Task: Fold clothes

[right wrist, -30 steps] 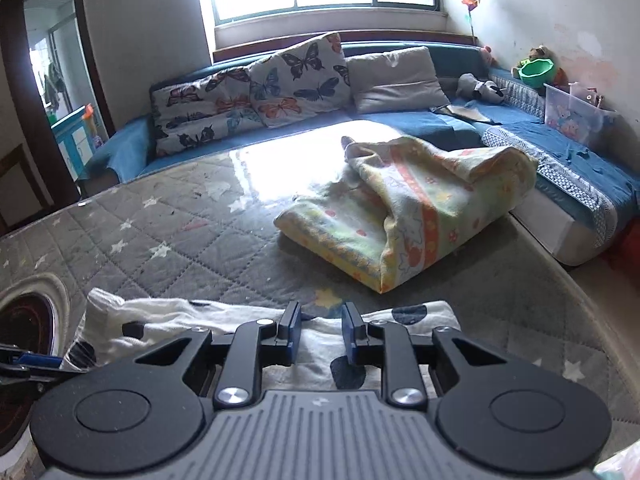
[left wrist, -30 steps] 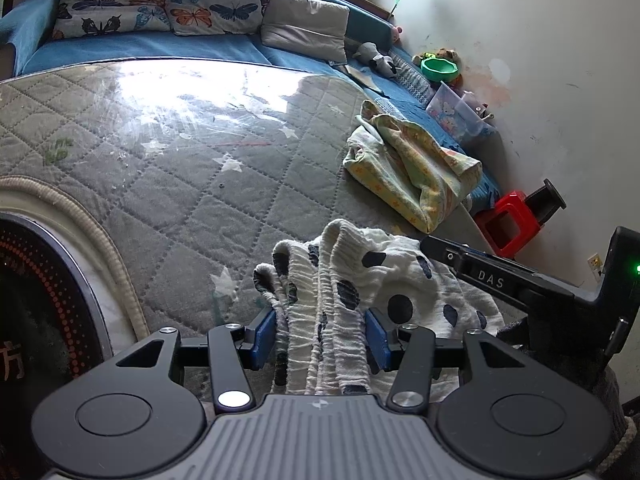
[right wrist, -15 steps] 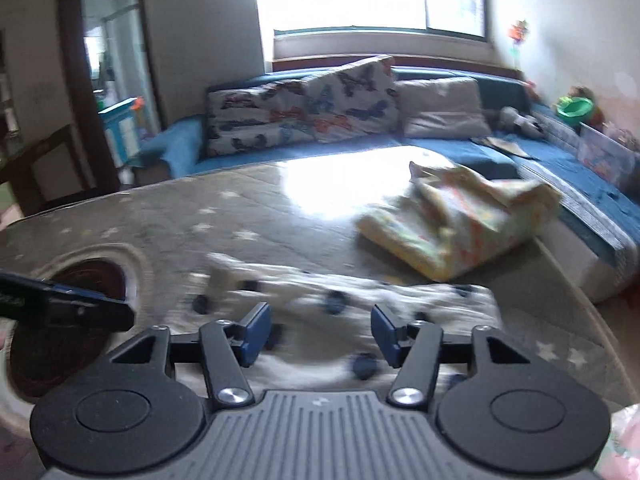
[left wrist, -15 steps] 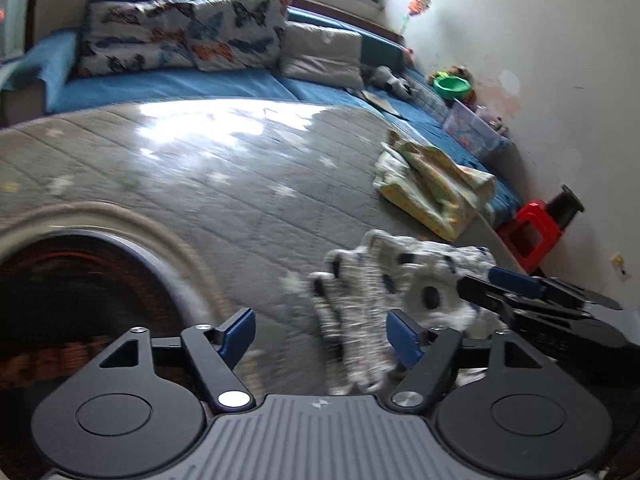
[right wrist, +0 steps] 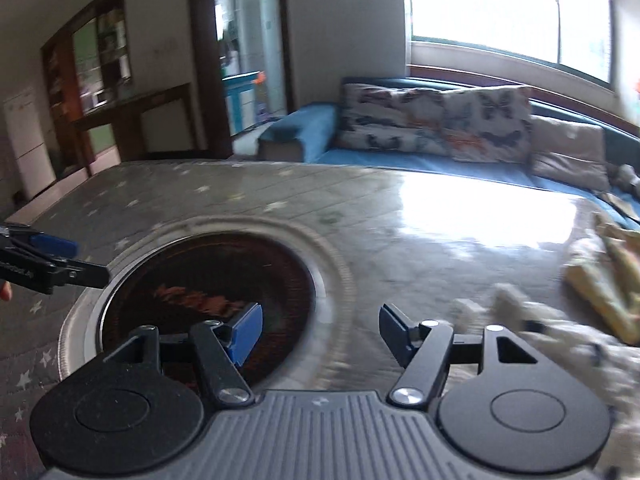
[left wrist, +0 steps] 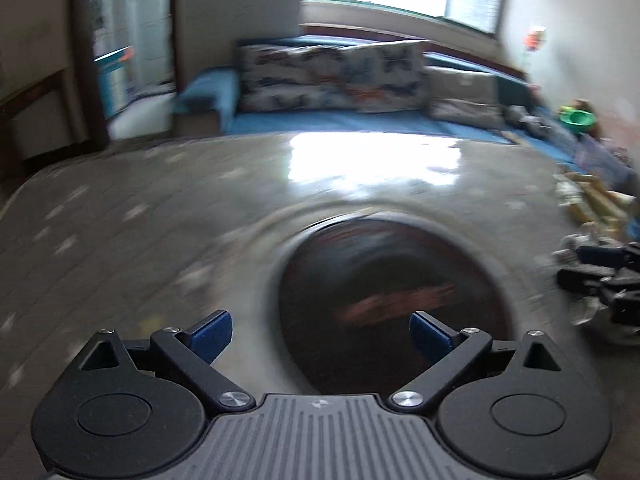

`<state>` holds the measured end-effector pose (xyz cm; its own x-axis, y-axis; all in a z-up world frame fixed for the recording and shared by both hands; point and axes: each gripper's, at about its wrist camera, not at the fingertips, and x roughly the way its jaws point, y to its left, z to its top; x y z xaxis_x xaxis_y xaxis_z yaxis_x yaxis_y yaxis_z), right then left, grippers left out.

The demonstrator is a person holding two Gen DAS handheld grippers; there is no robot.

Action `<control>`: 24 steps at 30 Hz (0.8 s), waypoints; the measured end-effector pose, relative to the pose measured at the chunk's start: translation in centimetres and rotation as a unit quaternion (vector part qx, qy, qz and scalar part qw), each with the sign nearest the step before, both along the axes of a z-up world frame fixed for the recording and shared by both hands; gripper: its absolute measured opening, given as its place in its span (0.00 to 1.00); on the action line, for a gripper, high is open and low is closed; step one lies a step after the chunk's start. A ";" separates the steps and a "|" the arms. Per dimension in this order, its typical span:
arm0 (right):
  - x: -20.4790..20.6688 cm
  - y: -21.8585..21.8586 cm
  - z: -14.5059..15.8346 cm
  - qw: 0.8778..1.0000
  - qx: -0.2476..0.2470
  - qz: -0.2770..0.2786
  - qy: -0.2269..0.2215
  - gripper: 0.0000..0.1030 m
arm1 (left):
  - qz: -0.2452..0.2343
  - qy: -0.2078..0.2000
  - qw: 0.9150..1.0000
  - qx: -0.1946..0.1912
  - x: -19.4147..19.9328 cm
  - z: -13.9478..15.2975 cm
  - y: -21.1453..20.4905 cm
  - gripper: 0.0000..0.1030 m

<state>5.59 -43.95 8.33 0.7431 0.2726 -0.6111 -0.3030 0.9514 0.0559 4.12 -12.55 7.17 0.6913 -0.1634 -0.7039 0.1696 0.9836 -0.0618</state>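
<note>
Right of both tongs, polka-dot cloth

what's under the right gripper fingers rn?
Nothing gripped. Under the right gripper: grey star-quilted mat and the rim of a dark round inset. Spotted white garment lies right; the gripper body hides whatever is nearer.

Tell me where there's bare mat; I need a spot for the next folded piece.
Free: the grey quilted mat between the dark round inset and the blue sofa, including the glare patch. Crowded: the right edge, where the spotted garment lies near the yellow blanket.
</note>
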 end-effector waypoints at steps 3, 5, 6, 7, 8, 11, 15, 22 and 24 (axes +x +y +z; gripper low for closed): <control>1.1 1.9 -1.5 1.000 -0.002 0.018 0.006 0.65 | 0.029 -0.003 1.000 0.004 -0.4 -1.2 2.5 0.95; 1.5 2.8 -2.6 1.000 -0.002 0.026 0.010 0.65 | 0.049 -0.005 0.999 0.006 -0.6 -2.0 4.2 0.95; 1.4 3.1 -3.1 1.000 -0.003 0.029 0.011 0.65 | 0.058 -0.006 0.998 0.007 -0.7 -2.4 5.0 0.95; 1.4 3.2 -3.3 0.999 -0.003 0.030 0.012 0.65 | 0.068 -0.006 0.998 0.009 -0.8 -2.9 5.8 0.95; 1.5 3.3 -3.6 1.000 -0.004 0.028 0.010 0.65 | 0.078 -0.007 0.997 0.010 -1.0 -3.3 6.7 0.95; 1.8 3.3 -4.3 1.000 -0.007 0.023 0.006 0.65 | 0.098 -0.014 0.995 0.016 -1.6 -4.1 8.9 0.95; 2.0 3.2 -4.7 1.000 -0.016 0.023 0.005 0.67 | 0.097 -0.024 0.995 0.015 -1.7 -4.4 9.1 0.99; 1.8 3.4 -5.4 0.999 -0.026 0.026 0.002 0.74 | 0.091 -0.039 0.995 0.032 -2.1 -5.2 8.5 1.00; 1.7 3.4 -5.4 0.999 -0.029 0.029 0.003 0.81 | 0.091 -0.042 0.994 0.035 -2.2 -5.3 8.5 1.00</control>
<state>7.33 -40.52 2.92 0.7237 0.2792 -0.6311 -0.3576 0.9339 0.0031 1.94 -4.10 1.87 0.7611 0.0177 -0.6484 -0.0103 0.9998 0.0152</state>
